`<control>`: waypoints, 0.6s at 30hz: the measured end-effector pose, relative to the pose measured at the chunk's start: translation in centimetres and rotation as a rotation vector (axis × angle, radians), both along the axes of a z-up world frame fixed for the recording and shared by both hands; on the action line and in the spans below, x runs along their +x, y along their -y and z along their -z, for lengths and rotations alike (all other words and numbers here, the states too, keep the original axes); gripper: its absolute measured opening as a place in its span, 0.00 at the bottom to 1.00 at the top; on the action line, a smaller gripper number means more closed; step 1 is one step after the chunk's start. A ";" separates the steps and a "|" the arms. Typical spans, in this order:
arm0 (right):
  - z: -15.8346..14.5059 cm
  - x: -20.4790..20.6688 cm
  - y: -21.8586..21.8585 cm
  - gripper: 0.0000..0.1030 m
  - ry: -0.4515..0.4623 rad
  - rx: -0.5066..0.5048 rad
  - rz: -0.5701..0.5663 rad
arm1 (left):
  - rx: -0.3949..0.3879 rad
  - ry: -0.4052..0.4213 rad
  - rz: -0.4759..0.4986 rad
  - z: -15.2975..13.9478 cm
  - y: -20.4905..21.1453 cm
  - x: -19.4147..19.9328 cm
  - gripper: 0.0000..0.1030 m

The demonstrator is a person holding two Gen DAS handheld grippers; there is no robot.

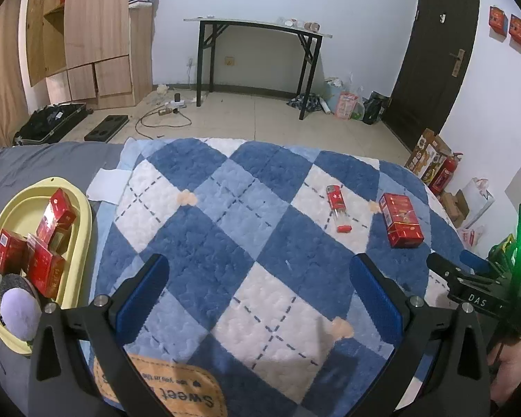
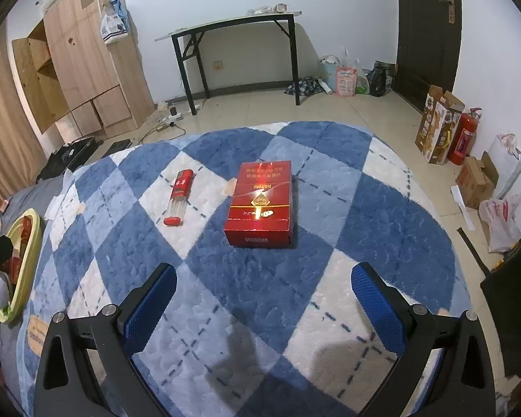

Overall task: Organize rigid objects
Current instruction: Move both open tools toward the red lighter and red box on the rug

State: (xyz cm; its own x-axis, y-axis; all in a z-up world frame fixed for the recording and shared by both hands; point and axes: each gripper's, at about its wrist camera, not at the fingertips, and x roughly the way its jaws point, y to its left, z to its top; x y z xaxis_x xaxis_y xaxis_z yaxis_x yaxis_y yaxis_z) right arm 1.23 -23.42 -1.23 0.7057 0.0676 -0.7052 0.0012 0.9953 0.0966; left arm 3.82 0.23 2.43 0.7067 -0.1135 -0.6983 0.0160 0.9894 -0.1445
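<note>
Right wrist shows my right gripper (image 2: 264, 316) wide and empty, the box (image 2: 260, 205) flat just ahead, so I'd straddle its long sides squarely; left gripper (image 1: 260, 312) wide too.

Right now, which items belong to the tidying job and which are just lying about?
Job:
red box on the blanket
red-capped tube beside it
yellow tray already holding red boxes
both tongs, open: left, right

Lying about:
black table
fire extinguisher
wardrobe
</note>
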 end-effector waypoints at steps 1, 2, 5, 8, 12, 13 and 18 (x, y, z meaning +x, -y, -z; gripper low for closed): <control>0.0 0.0 0.0 1.00 -0.001 -0.001 -0.001 | -0.001 0.000 -0.002 0.0 0.0 0.0 1.00; 0.0 0.0 -0.1 1.00 -0.002 -0.001 -0.001 | -0.002 -0.002 -0.002 0.0 0.0 0.0 1.00; 0.0 0.0 -0.1 1.00 -0.006 -0.001 -0.002 | -0.001 -0.007 0.000 0.0 0.0 0.0 1.00; 0.1 0.1 -0.1 1.00 -0.008 -0.001 -0.003 | -0.002 -0.003 0.000 0.0 0.0 0.0 1.00; 0.3 0.1 -0.2 1.00 -0.014 -0.001 -0.003 | -0.001 -0.001 -0.001 0.0 0.0 0.0 1.00; 0.3 0.1 -0.2 1.00 -0.014 0.000 -0.003 | 0.001 -0.002 -0.002 0.0 0.0 0.0 1.00; 0.5 0.2 -0.5 1.00 -0.025 -0.002 -0.017 | 0.005 -0.006 0.000 0.1 0.1 0.0 1.00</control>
State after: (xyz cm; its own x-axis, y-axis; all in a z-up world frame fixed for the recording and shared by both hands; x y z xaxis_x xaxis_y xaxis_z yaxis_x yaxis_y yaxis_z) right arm 1.47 -22.88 -1.73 0.6869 0.0776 -0.7226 -0.0133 0.9955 0.0942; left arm 3.81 0.09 2.36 0.7022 -0.1098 -0.7035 0.0149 0.9901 -0.1396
